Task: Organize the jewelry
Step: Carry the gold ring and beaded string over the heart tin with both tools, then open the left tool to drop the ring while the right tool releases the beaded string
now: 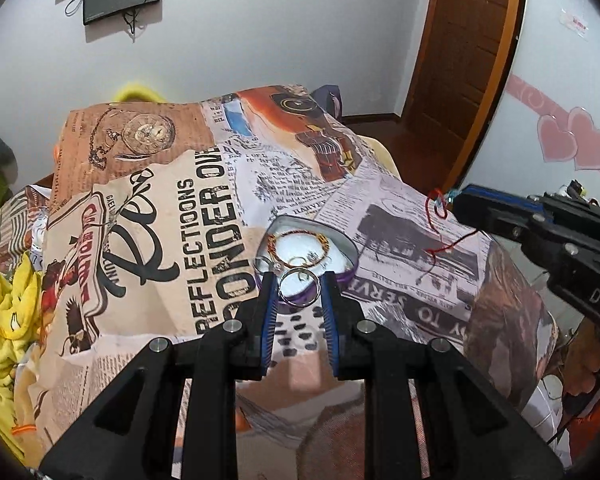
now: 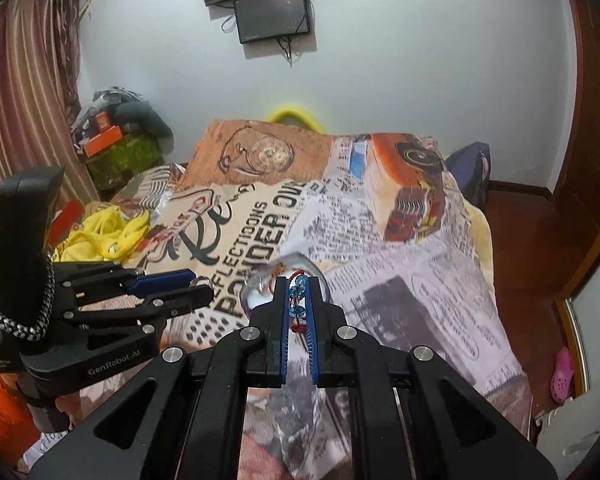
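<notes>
Bedspread [image 1: 148, 216] in newsprint pattern carries the heart-shaped tin [image 1: 342, 240] at centre, its beaded bracelet [image 1: 298, 240] inside; at six o'clock left gripper [image 1: 299, 286] jaws pinch a silver ring [image 1: 299, 287] above it, probably for dropping in; right gripper [image 2: 299, 298] jaws squeeze a blue-bead string [image 2: 298, 292]
</notes>
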A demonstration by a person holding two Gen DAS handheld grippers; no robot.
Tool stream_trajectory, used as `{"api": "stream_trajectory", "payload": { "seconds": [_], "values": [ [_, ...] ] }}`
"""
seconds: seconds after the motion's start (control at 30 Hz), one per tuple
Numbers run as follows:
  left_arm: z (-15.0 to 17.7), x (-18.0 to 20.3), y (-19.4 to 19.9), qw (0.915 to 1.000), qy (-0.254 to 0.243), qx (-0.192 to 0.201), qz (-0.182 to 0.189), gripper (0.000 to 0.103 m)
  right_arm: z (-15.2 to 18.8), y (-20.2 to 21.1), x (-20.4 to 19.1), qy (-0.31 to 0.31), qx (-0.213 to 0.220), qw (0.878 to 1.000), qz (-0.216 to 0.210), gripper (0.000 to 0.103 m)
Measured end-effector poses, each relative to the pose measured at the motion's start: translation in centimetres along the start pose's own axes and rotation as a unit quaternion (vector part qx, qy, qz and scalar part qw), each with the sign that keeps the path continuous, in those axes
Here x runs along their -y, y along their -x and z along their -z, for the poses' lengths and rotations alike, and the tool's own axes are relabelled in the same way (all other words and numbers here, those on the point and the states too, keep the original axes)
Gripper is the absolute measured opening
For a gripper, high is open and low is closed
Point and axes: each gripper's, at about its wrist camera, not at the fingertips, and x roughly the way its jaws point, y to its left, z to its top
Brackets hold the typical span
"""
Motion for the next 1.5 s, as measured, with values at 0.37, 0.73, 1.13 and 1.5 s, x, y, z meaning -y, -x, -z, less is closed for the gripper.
{"api": "stream_trajectory", "payload": {
  "seconds": [0.37,0.73,1.13,1.5],
  "values": [
    [-0.8,-1.7,-3.1,0.9998,0.01,-0.016,0.006,0.021,-2.4,-2.7,-0.2,0.004,0.007,1.0,-0.01,0.007],
    [-1.0,-2.7,-7.1,0.9986,0.015,-0.047,0.02,0.021,-3.2,-8.0,0.0,0.0,-0.027,0.999,-0.019,0.007],
    [-0.6,-3.2,-8.7,0.9974,0.027,-0.061,0.03,0.021,-2.1,-12.6,0.9,-0.001,-0.094,0.995,-0.018,0.007],
    [-0.8,-3.0,-7.4,0.9983,0.02,-0.051,0.022,0.021,-1.3,-13.4,1.2,-0.007,-0.141,0.99,-0.029,0.017]
  ]
}}
